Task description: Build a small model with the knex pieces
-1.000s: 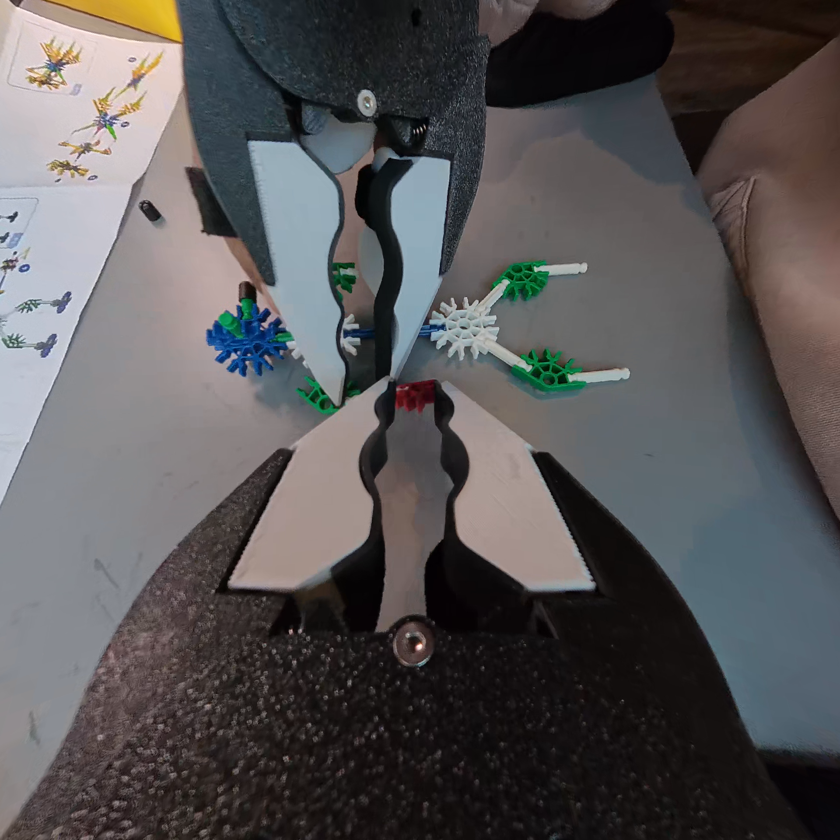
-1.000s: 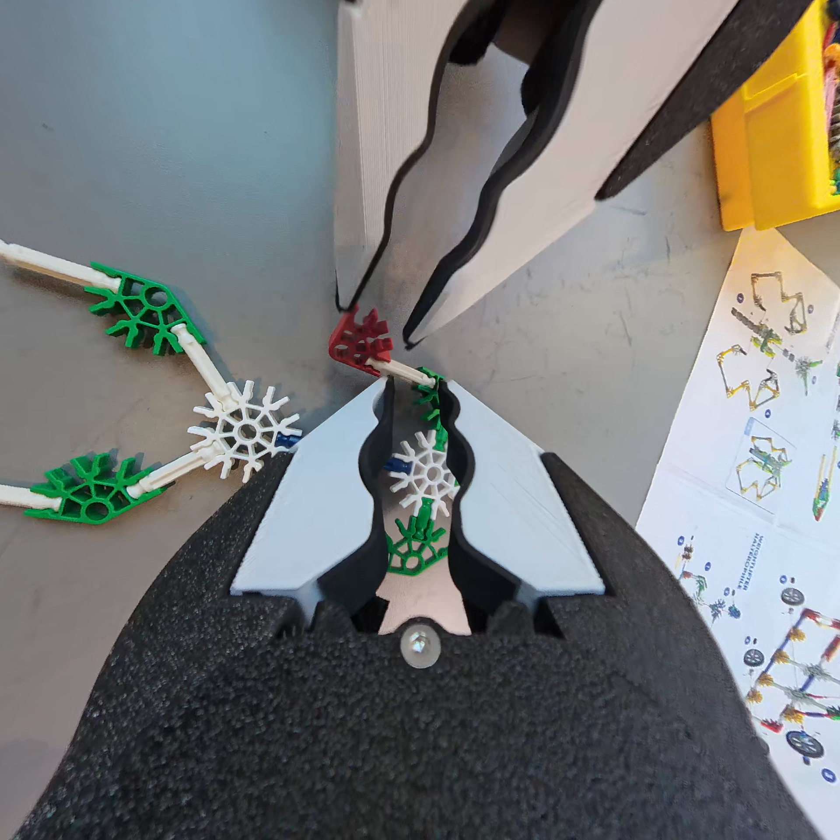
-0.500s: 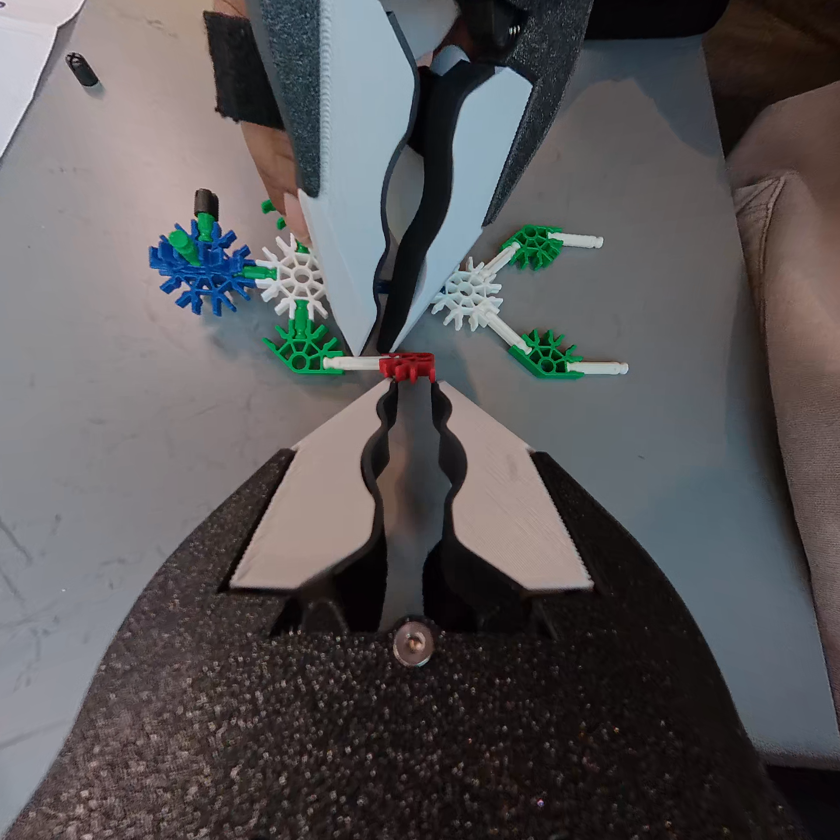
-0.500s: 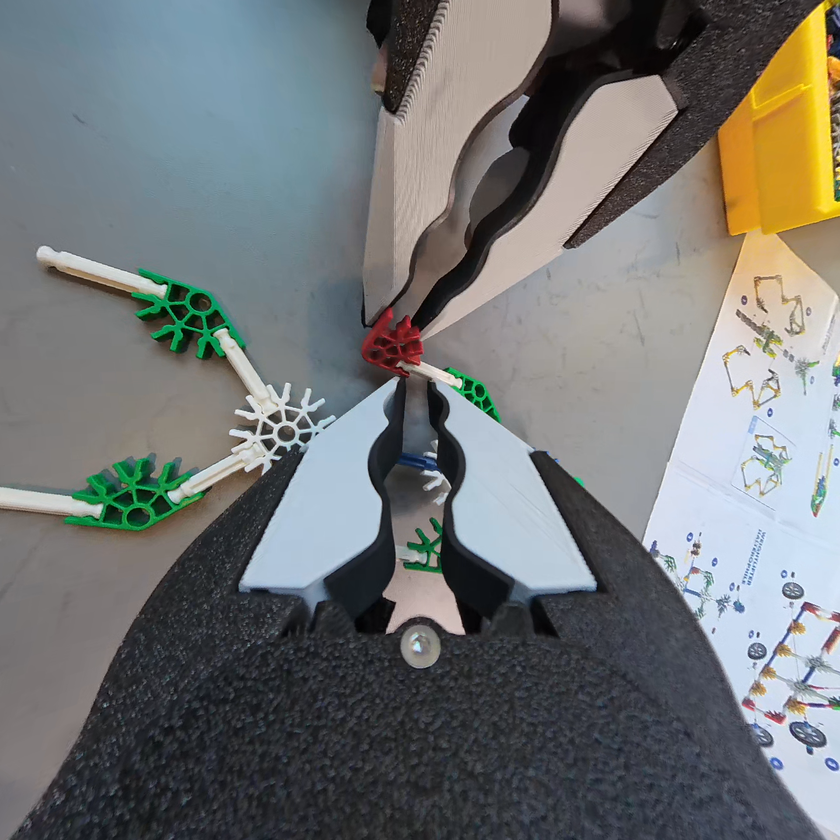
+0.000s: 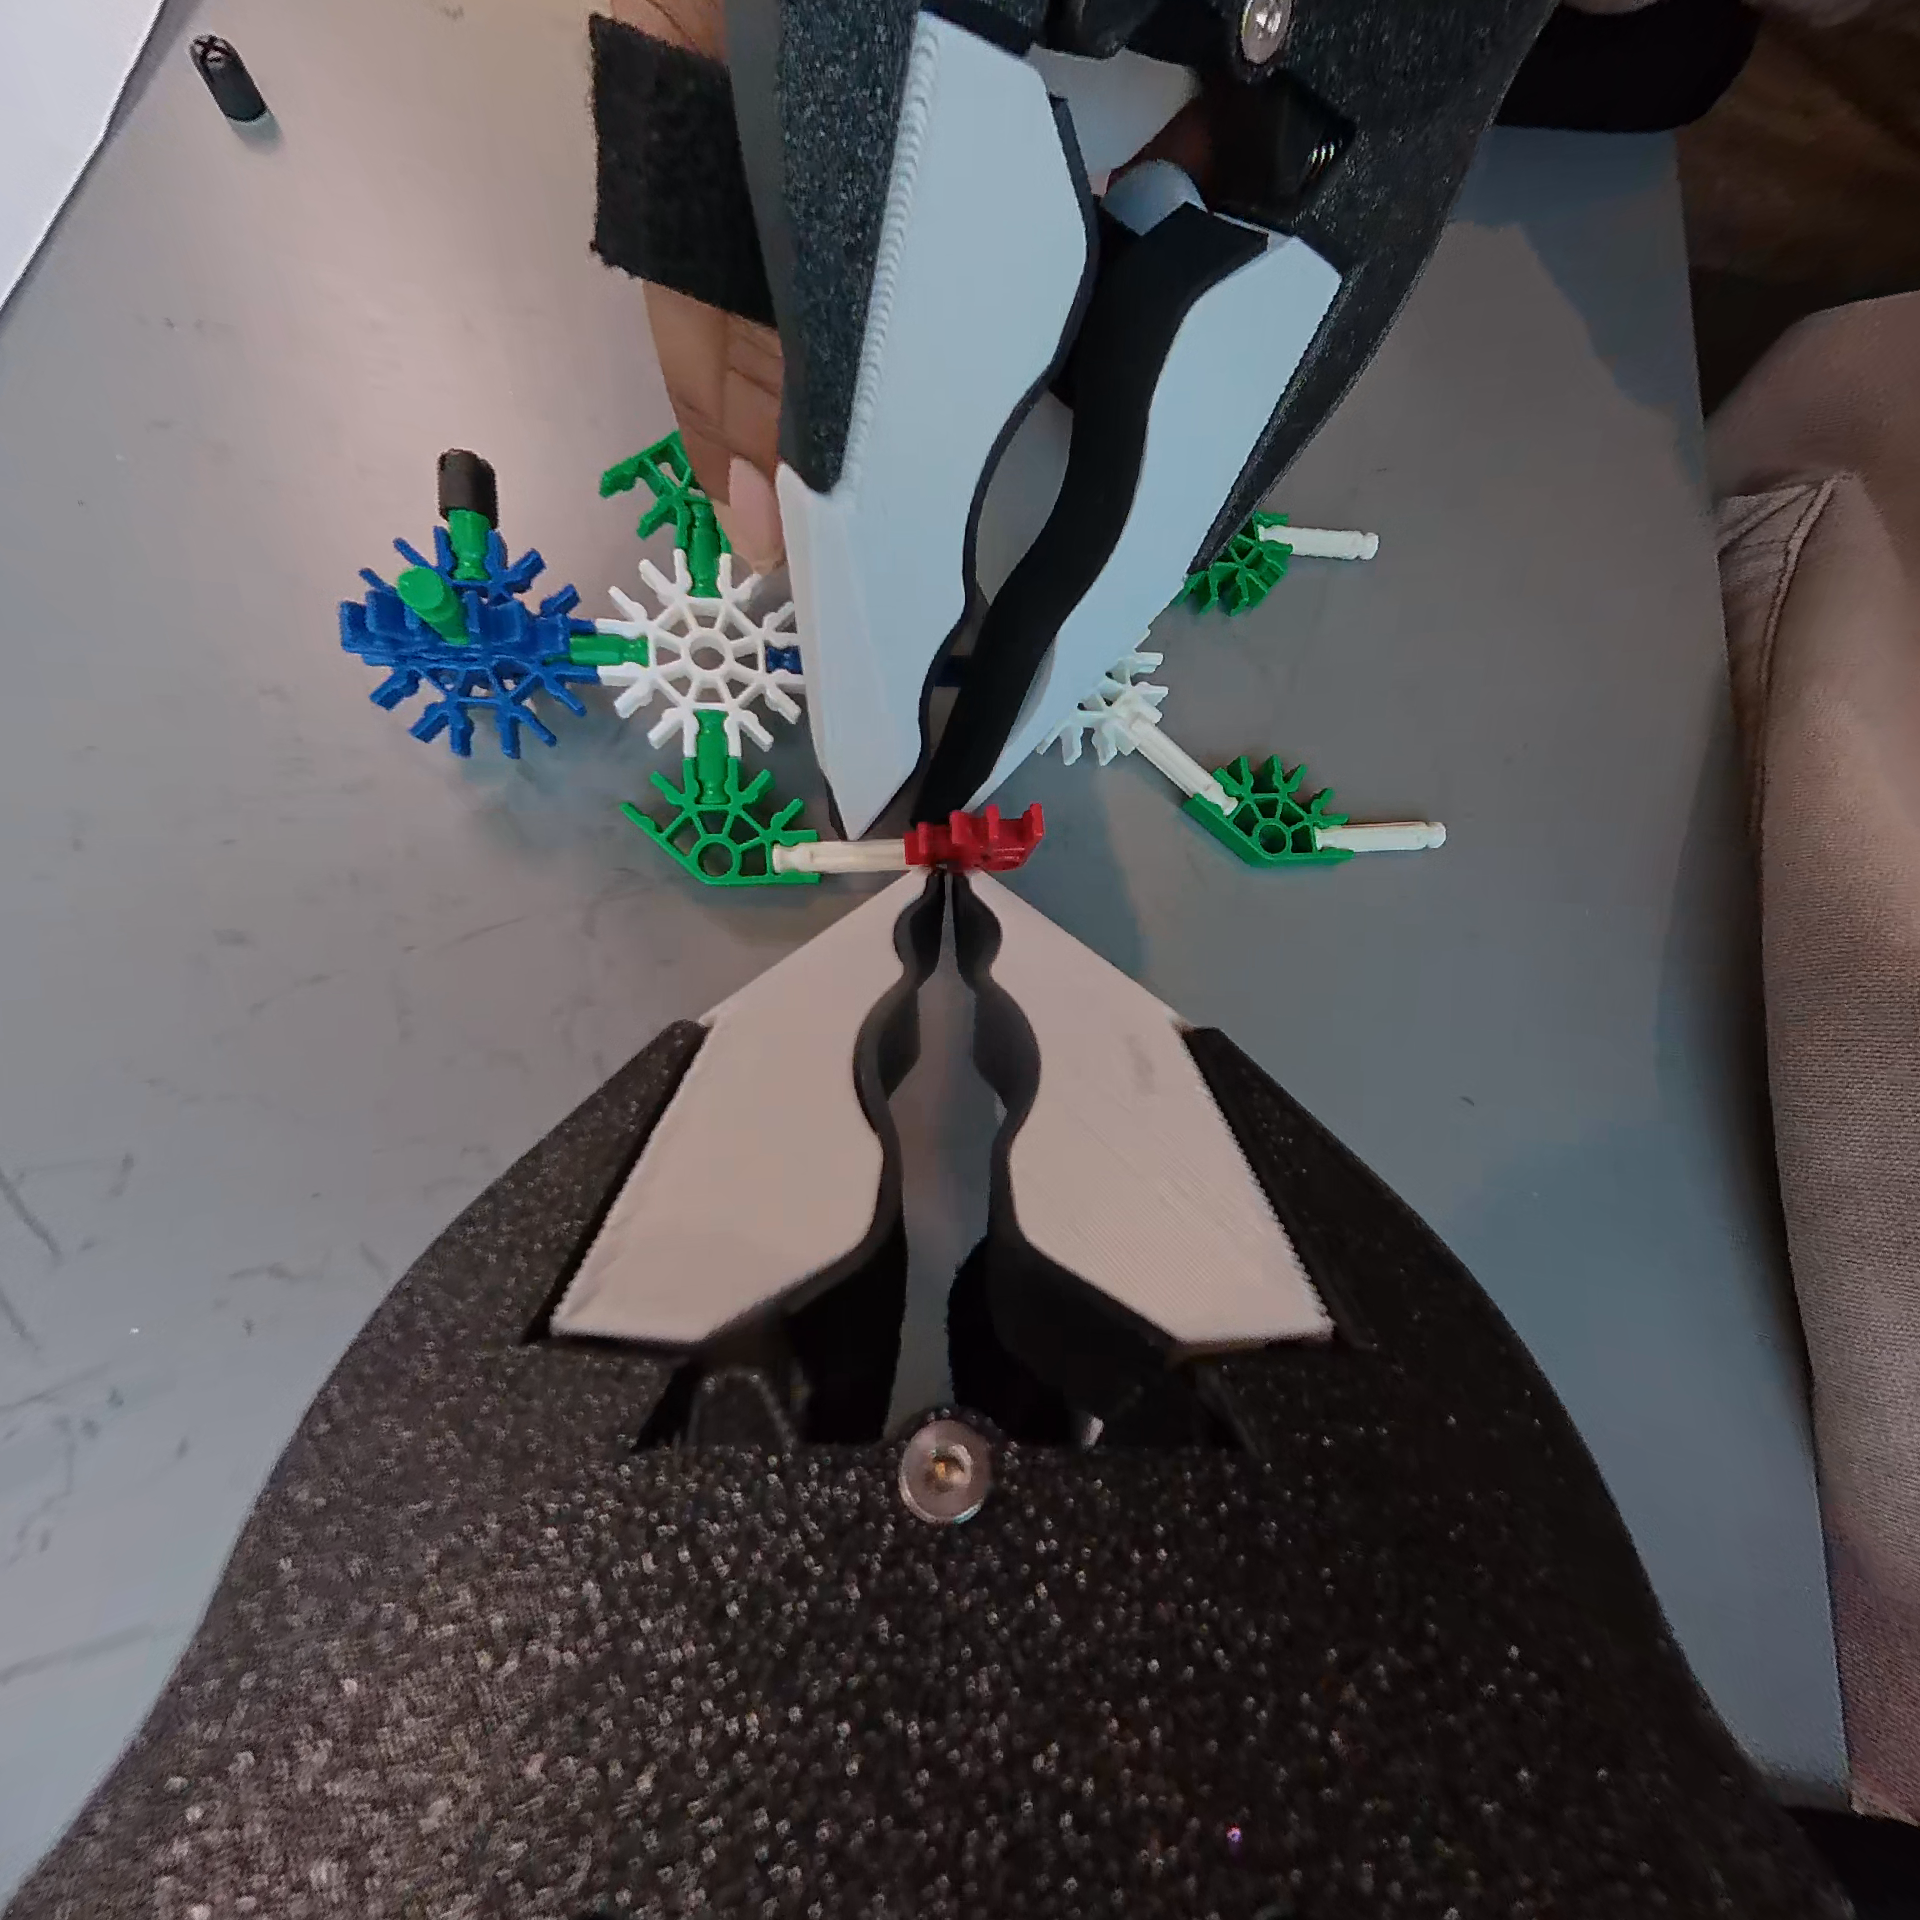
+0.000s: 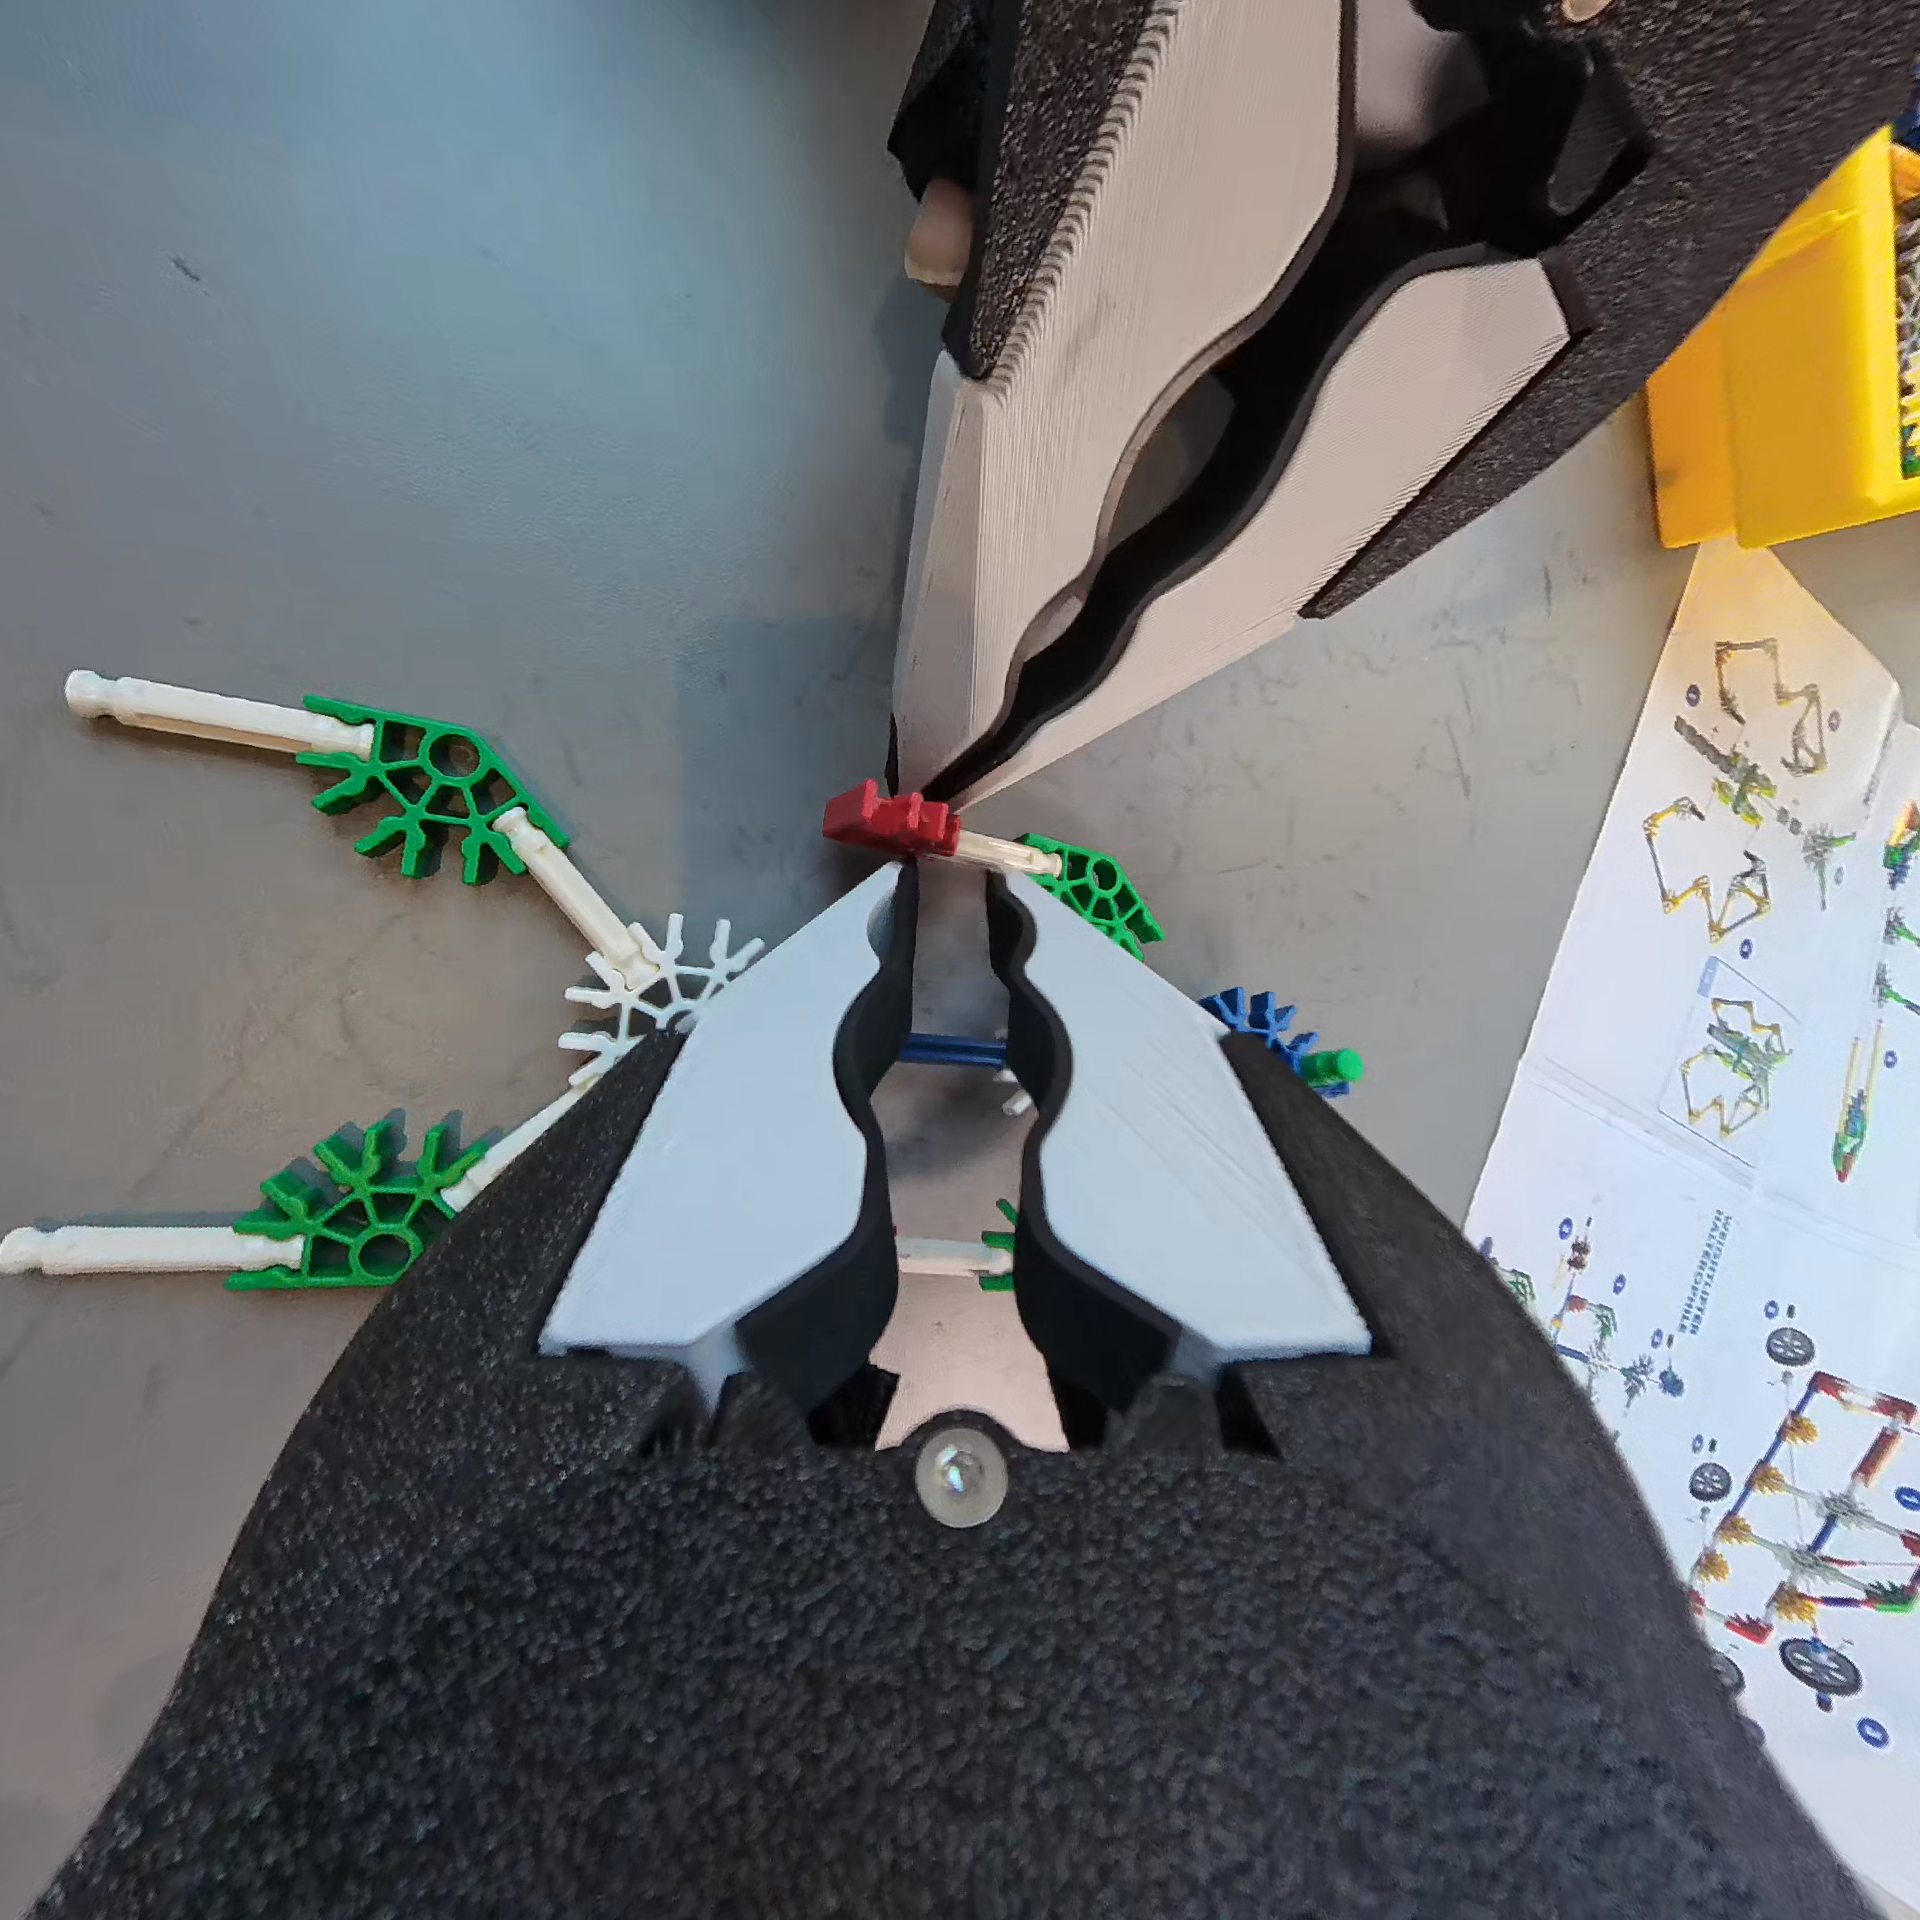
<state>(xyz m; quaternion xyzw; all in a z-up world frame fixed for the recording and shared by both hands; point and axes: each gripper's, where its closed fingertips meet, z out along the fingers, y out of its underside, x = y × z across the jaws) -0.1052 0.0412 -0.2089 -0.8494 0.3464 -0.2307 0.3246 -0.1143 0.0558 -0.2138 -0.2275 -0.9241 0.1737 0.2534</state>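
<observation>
- My left tongs (image 5: 940, 883) are pinched nearly shut, the tips nipping the red connector (image 5: 971, 836) at its near edge, just above the grey desk (image 5: 260, 987).
- My right tongs (image 6: 948, 878) stand narrowly parted and hold nothing. Their tips sit just beside the same red connector, at the spot where the short white rod (image 5: 842, 855) plugs into it.
- In the left wrist view the two pairs of tongs meet nose to nose over that joint.
- The white rod runs from the red piece into a green connector (image 5: 722, 836). That one joins by a green rod to a white snowflake connector (image 5: 707, 657), and this in turn to a blue snowflake connector (image 5: 468, 665) with green pegs standing up from it.
- A second white snowflake (image 6: 655, 982) lies on the far side of my right tongs, with two white rods leading to two green connectors (image 6: 431, 779), each carrying a further white rod.
- A yellow box (image 6: 1787, 416) and a printed instruction sheet (image 6: 1714, 1143) lie off to the right wrist view's right side.
- A small black piece (image 5: 231, 78) lies apart near the desk's far edge.
</observation>
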